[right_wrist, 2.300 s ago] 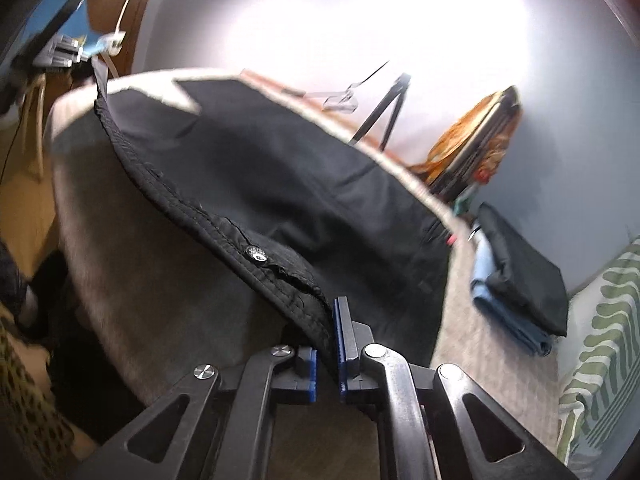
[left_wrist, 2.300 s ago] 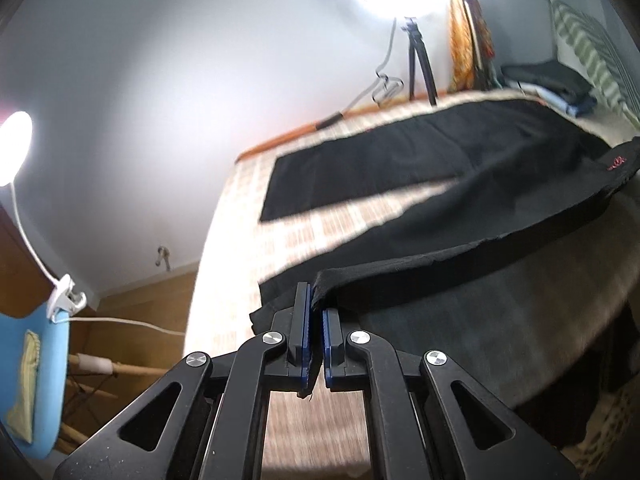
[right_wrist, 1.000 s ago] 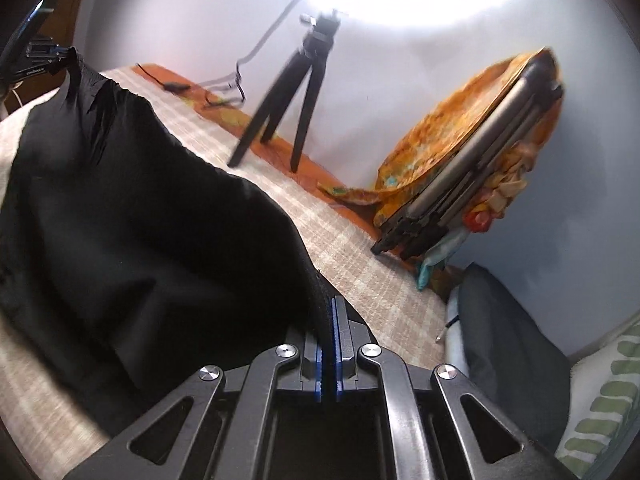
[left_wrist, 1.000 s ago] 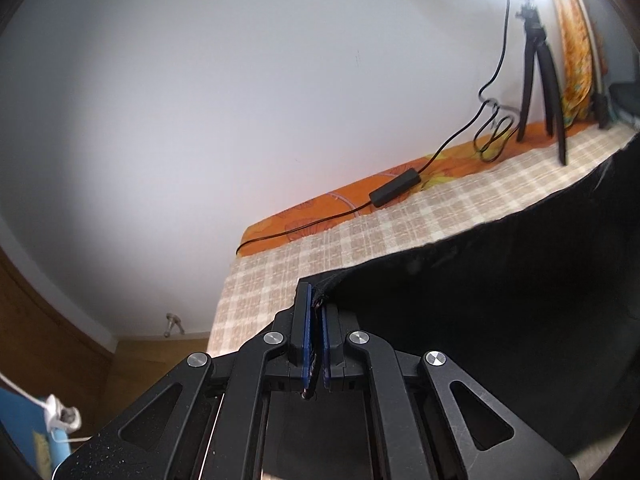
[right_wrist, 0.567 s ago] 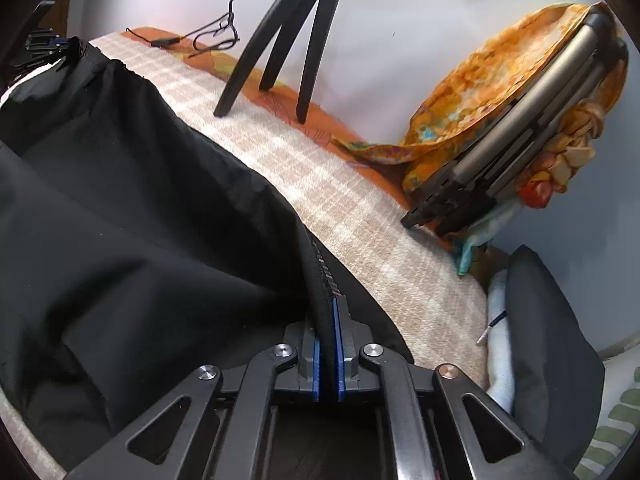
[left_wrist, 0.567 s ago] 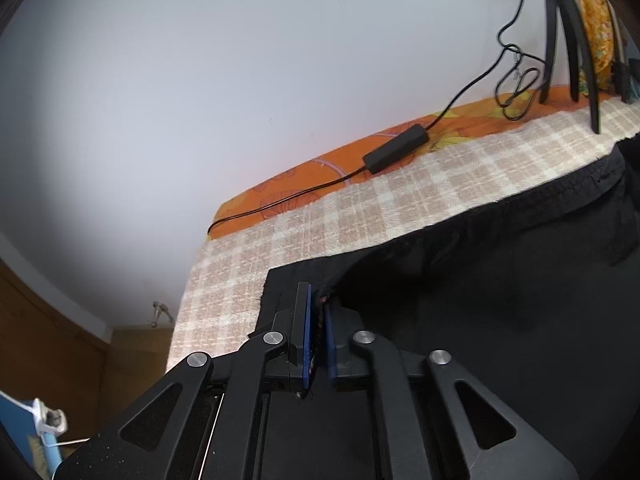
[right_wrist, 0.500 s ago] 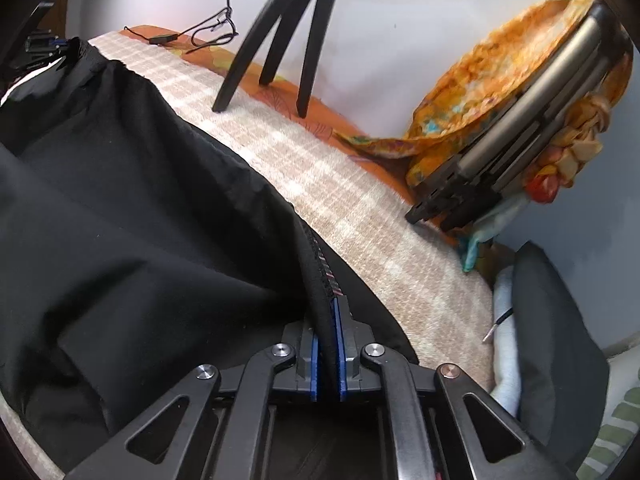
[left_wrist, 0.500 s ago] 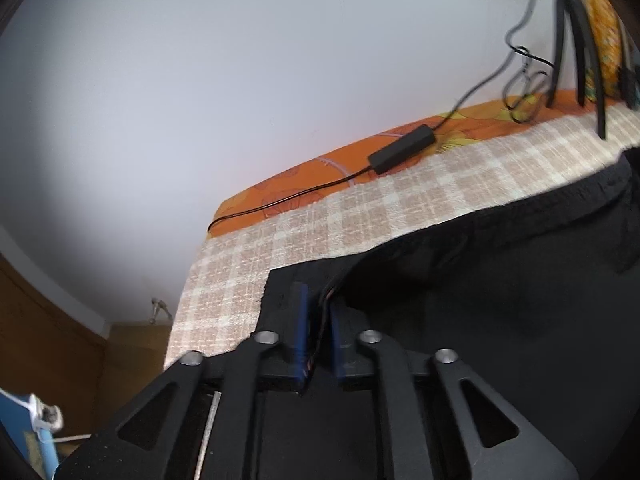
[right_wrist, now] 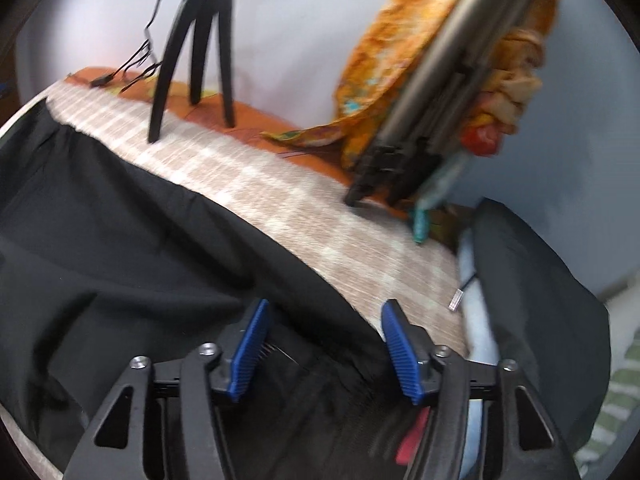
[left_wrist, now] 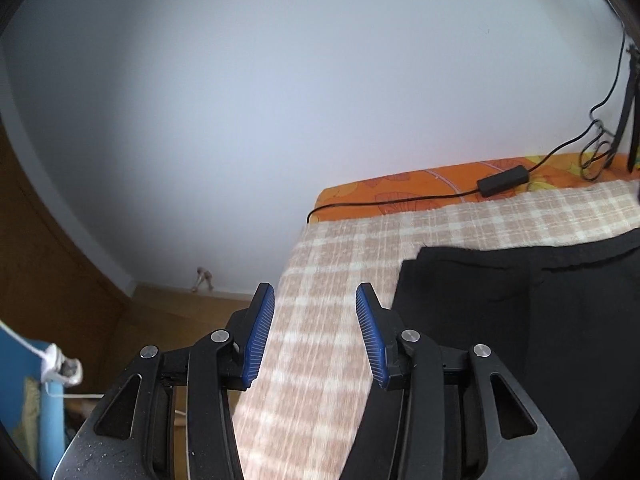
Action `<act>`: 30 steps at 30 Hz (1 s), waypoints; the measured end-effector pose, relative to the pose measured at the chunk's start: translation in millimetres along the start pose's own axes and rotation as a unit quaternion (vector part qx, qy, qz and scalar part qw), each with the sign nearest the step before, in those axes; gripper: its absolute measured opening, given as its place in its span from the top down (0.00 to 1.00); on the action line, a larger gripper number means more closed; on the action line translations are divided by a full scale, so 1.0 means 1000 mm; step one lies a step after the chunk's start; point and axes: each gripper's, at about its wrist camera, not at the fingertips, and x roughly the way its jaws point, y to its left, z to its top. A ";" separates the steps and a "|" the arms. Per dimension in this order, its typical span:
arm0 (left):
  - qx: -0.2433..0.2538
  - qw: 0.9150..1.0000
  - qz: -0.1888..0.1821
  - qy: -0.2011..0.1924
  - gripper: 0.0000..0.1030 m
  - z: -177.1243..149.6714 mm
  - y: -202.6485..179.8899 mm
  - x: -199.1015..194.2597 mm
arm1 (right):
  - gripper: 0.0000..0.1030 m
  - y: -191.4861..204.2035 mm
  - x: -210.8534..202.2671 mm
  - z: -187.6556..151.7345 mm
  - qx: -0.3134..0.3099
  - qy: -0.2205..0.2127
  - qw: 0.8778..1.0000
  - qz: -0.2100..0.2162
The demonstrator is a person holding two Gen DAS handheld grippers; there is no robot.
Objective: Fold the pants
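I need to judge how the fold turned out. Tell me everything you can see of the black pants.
The black pants look like thin matte woven fabric, lying on the checked beige blanket. In the left view two stitched edges stack slightly offset near a squared corner. In the right view soft wrinkles cross them. Both the left gripper and the right gripper are open, holding nothing.

The black pants [left_wrist: 520, 320] run off the right and bottom edges of the left wrist view. In the right wrist view motion blur smears the leaning orange bundle [right_wrist: 448, 80] (perhaps cloth over folded frames), and the tripod [right_wrist: 196, 40] loses its top.
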 end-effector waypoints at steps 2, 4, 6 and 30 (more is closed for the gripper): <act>-0.005 1.000 -0.014 0.000 0.56 -0.010 0.003 -0.010 | 0.30 -0.007 -0.012 -0.006 0.019 -0.009 1.000 -0.001; -0.016 0.999 -0.037 0.009 0.48 -0.017 0.004 -0.013 | 0.28 -0.016 -0.025 -0.014 0.041 -0.018 0.999 -0.002; -0.039 0.997 -0.066 0.025 0.47 -0.029 0.008 -0.015 | 0.22 -0.026 -0.043 -0.027 0.080 -0.028 0.996 0.007; -0.213 0.964 -0.130 0.091 0.52 -0.098 0.010 -0.003 | 0.11 -0.021 -0.072 -0.180 0.448 -0.019 0.868 0.213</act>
